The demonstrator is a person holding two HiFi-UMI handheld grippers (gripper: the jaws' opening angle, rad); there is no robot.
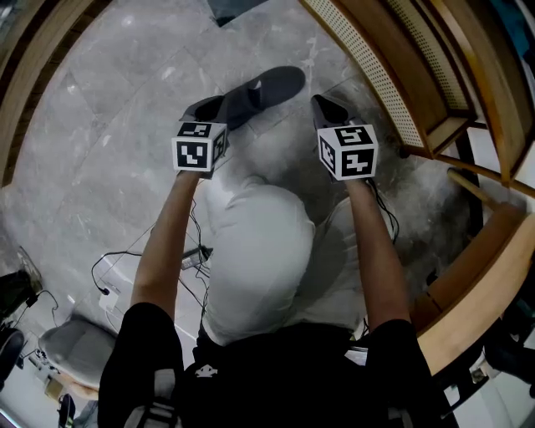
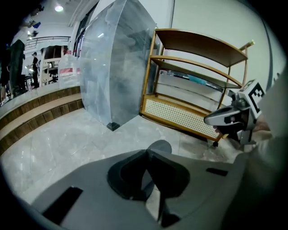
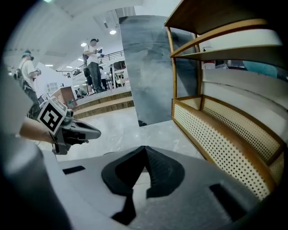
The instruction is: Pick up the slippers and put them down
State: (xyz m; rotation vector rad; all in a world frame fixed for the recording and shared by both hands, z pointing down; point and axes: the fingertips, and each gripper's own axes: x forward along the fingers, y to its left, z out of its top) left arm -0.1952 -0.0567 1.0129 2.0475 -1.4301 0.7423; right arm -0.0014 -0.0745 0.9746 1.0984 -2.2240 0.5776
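Bright even indoor light, ceiling spotlight high left of the left gripper, soft floor sheen, fisheye bending, dark corners.

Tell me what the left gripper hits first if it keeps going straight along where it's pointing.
Most likely the dark slipper on the floor: the left gripper, jaws shut, aims down at it. How far off it lies is hard to judge.

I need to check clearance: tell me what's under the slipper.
Under the slipper only grey marble floor shows. Its near end is covered by the left hand-held gripper gripping it, so the floor there is hidden.
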